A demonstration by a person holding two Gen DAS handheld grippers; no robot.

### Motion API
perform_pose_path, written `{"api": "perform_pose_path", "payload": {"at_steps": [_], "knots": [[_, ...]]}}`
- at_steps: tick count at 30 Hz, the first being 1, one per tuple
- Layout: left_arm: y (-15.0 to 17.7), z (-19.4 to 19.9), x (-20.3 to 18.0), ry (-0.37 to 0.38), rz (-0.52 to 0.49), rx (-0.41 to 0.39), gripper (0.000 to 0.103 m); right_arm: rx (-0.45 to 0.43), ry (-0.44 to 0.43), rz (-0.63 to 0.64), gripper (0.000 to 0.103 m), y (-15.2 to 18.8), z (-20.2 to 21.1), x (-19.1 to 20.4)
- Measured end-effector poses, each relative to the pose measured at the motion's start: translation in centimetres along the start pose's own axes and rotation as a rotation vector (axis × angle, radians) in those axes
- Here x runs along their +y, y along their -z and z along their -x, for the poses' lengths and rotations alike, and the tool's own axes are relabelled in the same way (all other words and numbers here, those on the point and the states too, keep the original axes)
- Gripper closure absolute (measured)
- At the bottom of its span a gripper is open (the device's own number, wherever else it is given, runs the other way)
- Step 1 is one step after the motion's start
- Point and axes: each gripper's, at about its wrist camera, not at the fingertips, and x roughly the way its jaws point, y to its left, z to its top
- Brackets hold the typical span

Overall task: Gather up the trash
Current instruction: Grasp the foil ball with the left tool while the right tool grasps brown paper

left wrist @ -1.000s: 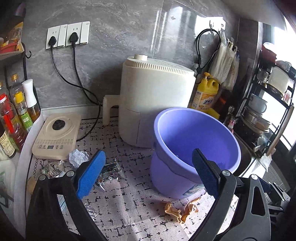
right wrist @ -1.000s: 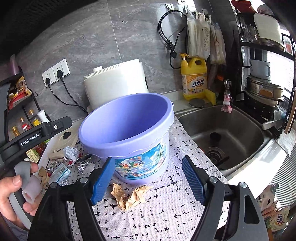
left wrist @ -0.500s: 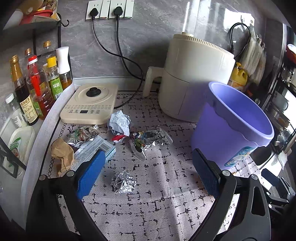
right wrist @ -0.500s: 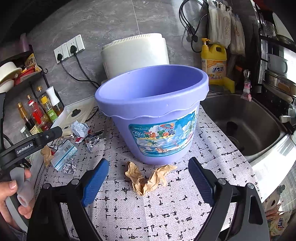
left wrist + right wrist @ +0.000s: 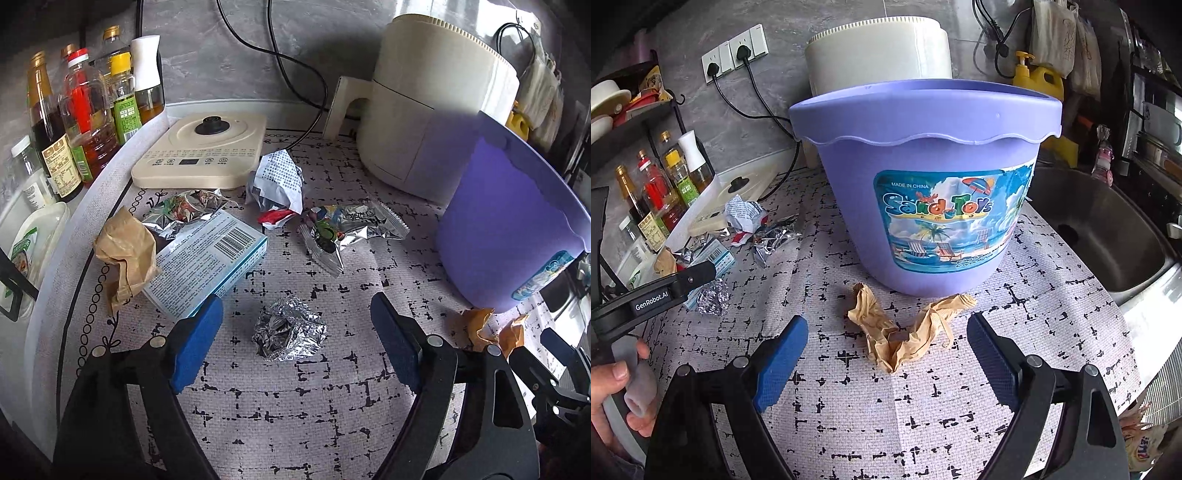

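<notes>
A purple bucket (image 5: 923, 177) stands on the patterned counter mat, also at the right of the left wrist view (image 5: 509, 229). My left gripper (image 5: 295, 343) hovers low over a crumpled foil ball (image 5: 288, 328); its jaws are closing, the ball lies between them, and the pads do not touch it. Behind it lie a blue-white carton (image 5: 207, 258), brown crumpled paper (image 5: 125, 251), a foil wrapper (image 5: 351, 225) and white printed paper (image 5: 280, 181). My right gripper (image 5: 886, 354) stands open around a twisted brown paper scrap (image 5: 905, 328) in front of the bucket.
A cream air fryer (image 5: 436, 110) and a flat cooker (image 5: 203, 147) stand at the back with cables. Sauce bottles (image 5: 74, 110) line the left edge. A sink (image 5: 1100, 236) lies right of the bucket. A hand (image 5: 613, 391) holds the left gripper's handle.
Both grippers came down and closer to the counter. The left one swung left from the bucket to over the foil ball. The right one closed in on the brown paper scrap.
</notes>
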Motion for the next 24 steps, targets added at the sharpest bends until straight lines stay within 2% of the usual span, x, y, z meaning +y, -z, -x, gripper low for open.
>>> {"api": "perform_pose_path", "payload": {"at_steps": [3, 5, 6, 15, 18, 20, 23, 24], "knots": [[0.4, -1.6, 0.0, -0.015, -0.003, 0.03, 0.031, 0.016, 0.014, 0.008, 0.018, 0.1, -1.0, 0.2], [0.7, -2.6, 0.0, -0.023, -0.001, 0.057, 0.042, 0.026, 0.022, 0.004, 0.019, 0.1, -1.5, 0.2], [0.9, -3.0, 0.0, -0.025, 0.0, 0.072, 0.055, 0.029, 0.023, 0.003, 0.019, 0.0, -1.8, 0.2], [0.5, -2.5, -0.3, -0.031, -0.012, 0.036, 0.055, 0.062, 0.043, 0.019, 0.023, 0.0, -3.8, 1.2], [0.4, -2.5, -0.2, -0.038, -0.011, 0.035, 0.055, 0.084, 0.045, 0.026, 0.036, 0.2, -4.2, 1.7], [0.5, -2.3, -0.4, -0.041, -0.013, 0.033, 0.055, 0.109, 0.021, 0.033, 0.065, 0.4, -4.5, 2.0], [0.5, -1.9, -0.5, -0.039, -0.011, 0.029, 0.055, 0.12, -0.001, 0.053, 0.079, 0.5, -4.3, 2.6], [0.6, -1.6, -0.6, -0.039, -0.011, 0.025, 0.055, 0.117, -0.018, 0.063, 0.08, 0.5, -4.0, 2.9]]}}
